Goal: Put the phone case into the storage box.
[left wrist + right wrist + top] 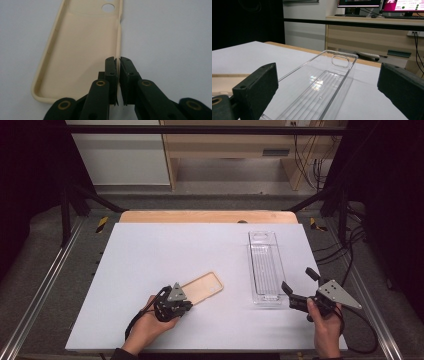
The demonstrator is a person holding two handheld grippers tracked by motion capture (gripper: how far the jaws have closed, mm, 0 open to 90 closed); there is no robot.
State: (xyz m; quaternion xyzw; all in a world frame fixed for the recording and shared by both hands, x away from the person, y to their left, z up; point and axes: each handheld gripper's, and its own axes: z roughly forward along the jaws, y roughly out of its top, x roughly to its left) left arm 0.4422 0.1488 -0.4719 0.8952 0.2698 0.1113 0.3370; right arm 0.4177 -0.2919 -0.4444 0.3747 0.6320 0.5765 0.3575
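A beige phone case lies inside-up on the white table, near the front and left of centre. My left gripper is at the case's near end, shut on its thin side wall; in the left gripper view the case stretches away and the wall's rim sits between the pads of my left gripper. A clear, long plastic tray lies lengthwise at the right. My right gripper hovers at its near end, open wide, with the tray running away between the jaws of my right gripper.
The white table top has bare room at the left and the back. Its front edge is close to both hands. Metal rails run along either side, and cables hang at the far right. A wooden desk stands beyond the table.
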